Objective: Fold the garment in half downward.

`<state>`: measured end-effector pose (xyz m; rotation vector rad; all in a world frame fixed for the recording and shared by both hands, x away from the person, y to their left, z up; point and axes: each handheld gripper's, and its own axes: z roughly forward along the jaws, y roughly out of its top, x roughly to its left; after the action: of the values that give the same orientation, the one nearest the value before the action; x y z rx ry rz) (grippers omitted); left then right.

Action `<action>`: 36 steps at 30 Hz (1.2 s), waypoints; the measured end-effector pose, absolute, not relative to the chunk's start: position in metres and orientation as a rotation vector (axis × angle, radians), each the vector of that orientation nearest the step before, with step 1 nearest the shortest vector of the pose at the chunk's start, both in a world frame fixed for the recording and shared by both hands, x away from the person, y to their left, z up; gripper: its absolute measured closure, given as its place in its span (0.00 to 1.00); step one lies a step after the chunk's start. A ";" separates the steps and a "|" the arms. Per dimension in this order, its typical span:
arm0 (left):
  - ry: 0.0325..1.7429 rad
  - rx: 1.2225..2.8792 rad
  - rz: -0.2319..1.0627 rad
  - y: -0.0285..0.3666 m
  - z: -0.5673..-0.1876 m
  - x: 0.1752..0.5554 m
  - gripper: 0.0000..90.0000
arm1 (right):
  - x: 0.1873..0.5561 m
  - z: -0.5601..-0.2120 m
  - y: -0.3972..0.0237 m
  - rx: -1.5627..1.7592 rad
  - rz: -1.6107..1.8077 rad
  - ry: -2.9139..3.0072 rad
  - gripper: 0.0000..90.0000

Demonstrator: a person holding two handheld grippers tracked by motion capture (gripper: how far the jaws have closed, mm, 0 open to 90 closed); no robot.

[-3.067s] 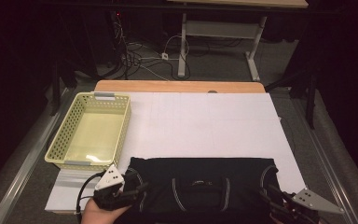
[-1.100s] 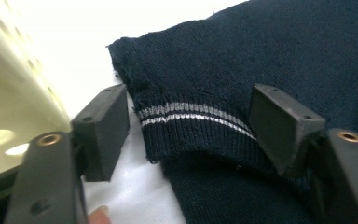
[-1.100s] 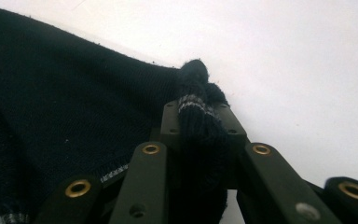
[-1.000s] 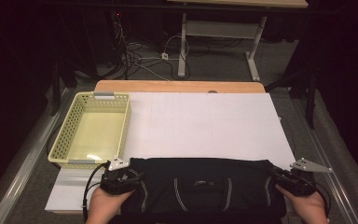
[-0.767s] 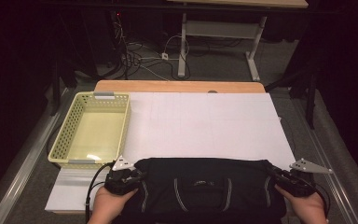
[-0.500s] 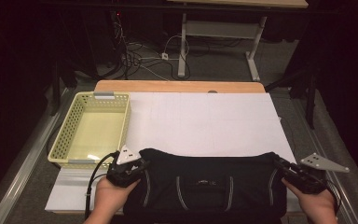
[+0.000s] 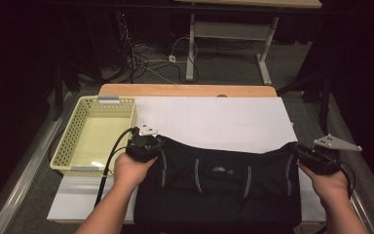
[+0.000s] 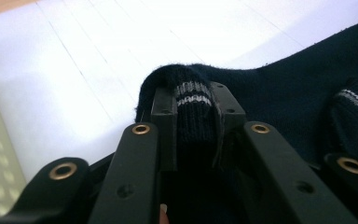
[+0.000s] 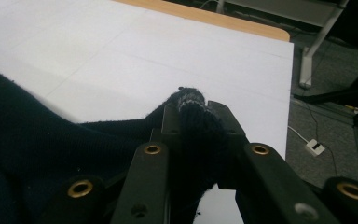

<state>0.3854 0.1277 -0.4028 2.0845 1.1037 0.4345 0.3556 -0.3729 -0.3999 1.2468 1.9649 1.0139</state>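
A dark navy knitted garment (image 7: 219, 180) with thin white stripes lies stretched across the near part of the table. My left gripper (image 7: 157, 144) holds its far left corner. In the left gripper view the gripper (image 8: 193, 100) is shut on a striped ribbed fold of the garment (image 8: 284, 93), its jaws having just closed on it. My right gripper (image 7: 296, 149) holds the far right corner. In the right gripper view the gripper (image 9: 193, 114) is shut on a bunched knit edge of the garment (image 9: 37, 140). Both corners are raised a little above the white sheet.
A white sheet (image 7: 214, 122) covers the wooden table (image 7: 185, 90). A pale yellow perforated basket (image 7: 67, 146) stands at the left, close to my left gripper. Beyond the table stand the legs of another table (image 7: 265, 58), with cables on the floor (image 7: 146, 63).
Both hands have risen and moved away from the person, pulling the garment's far edge farther onto the white sheet. More of the garment now shows on the table.
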 end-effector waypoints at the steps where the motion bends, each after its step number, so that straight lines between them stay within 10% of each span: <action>1: 1.104 2.084 0.441 0.127 -0.401 0.391 0.82 | 0.362 -0.400 -0.373 1.255 1.016 1.957 0.88; 14: 1.111 1.976 0.538 0.126 -0.363 0.446 0.82 | 0.426 -0.360 -0.372 1.248 1.049 1.796 0.87; 19: 1.156 2.047 0.451 0.114 -0.396 0.451 0.78 | 0.437 -0.396 -0.377 1.380 1.011 1.891 0.68; 25: 1.166 2.008 0.430 0.117 -0.411 0.436 0.49 | 0.419 -0.410 -0.386 1.411 1.041 1.895 0.61; 36: 1.088 1.934 0.373 0.132 -0.417 0.386 0.46 | 0.363 -0.418 -0.394 1.378 1.053 1.914 0.62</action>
<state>0.3863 0.1315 -0.4169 1.9339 1.0878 0.3725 0.3632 -0.3939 -0.4178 1.3782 1.9136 1.0526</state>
